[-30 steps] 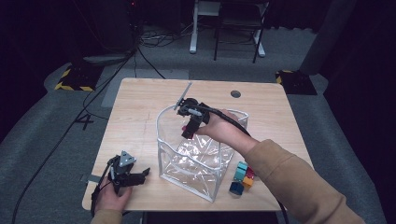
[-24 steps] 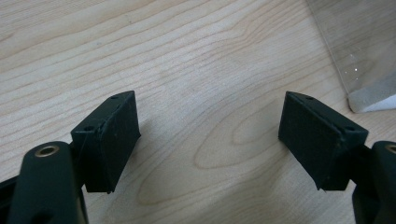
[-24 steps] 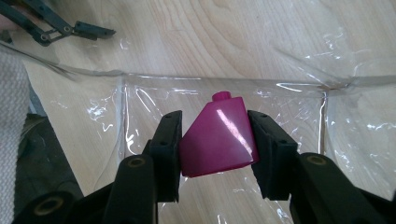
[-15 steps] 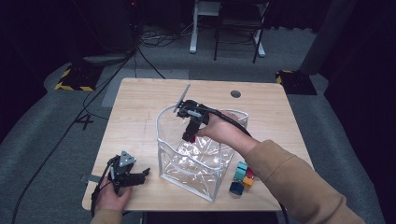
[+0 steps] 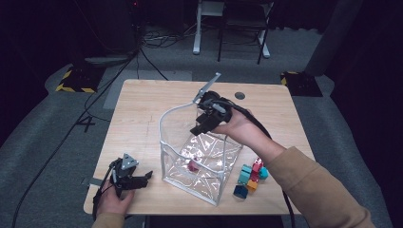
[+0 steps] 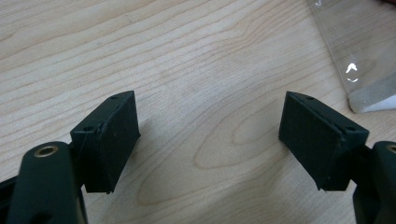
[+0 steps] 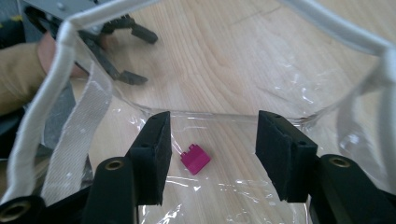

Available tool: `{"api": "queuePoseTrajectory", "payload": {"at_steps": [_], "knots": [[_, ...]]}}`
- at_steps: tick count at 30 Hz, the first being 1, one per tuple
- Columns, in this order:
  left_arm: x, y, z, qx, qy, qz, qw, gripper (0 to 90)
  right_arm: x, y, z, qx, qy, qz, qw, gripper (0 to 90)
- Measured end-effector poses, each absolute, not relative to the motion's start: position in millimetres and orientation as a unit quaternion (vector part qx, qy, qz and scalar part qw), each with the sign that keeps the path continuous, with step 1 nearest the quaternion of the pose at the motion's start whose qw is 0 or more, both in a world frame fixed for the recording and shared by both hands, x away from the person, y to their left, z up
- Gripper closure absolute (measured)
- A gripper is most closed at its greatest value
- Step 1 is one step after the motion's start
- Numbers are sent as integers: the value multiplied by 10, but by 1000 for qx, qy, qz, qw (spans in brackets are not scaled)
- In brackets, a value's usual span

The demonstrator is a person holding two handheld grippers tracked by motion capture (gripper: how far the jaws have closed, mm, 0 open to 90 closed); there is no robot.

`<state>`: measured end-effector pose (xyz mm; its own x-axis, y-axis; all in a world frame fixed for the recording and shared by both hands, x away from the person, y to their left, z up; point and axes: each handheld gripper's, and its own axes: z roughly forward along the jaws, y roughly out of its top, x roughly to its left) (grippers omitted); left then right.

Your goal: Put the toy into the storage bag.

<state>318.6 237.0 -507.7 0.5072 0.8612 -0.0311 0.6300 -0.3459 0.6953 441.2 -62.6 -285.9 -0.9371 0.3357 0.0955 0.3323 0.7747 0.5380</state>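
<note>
Progress is judged as early: one block is in, the rest are left outside. A magenta block (image 7: 195,159) is seen lying on the bottom of the clear bag (image 5: 167,156), apart from both jaws of the right gripper (image 7: 211,156), which is held above it inside the bag's white-edged mouth. Its jaws have just been opening and are now fairly wide w/ nothing between them, so the drop is taken as done. In the high view the same block (image 5: 193,165) is seen through the bag wall, and the right gripper (image 5: 203,124) is placed over the bag's far rim. A small pile of coloured blocks (image 5: 250,175) is left on the surface (image 5: 142,109) just beside the bag, approx. at its right corner; these are judged to be what remains. The left gripper (image 5: 144,178) is rested on the surface near the front left corner, jaws spread wide and empty (image 6: 210,133), w/ a bag corner seen at the edge of its view.
</note>
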Motion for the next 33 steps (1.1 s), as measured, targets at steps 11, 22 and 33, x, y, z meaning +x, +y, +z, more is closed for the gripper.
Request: {"api": "queuePoseTrajectory", "payload": {"at_steps": [11, 22, 33], "knots": [[3187, 2371, -5076, 802, 465, 173, 332, 203, 4176, -1437, -2572, 196, 892, 406, 37, 474], [3195, 2375, -5077, 800, 468, 176, 332, 203, 3947, -2189, -2492, 240, 855, 454, 77, 490], [3191, 2382, -5076, 799, 471, 175, 331, 204, 3750, -2745, -2500, 276, 817, 489, 131, 486]]}}
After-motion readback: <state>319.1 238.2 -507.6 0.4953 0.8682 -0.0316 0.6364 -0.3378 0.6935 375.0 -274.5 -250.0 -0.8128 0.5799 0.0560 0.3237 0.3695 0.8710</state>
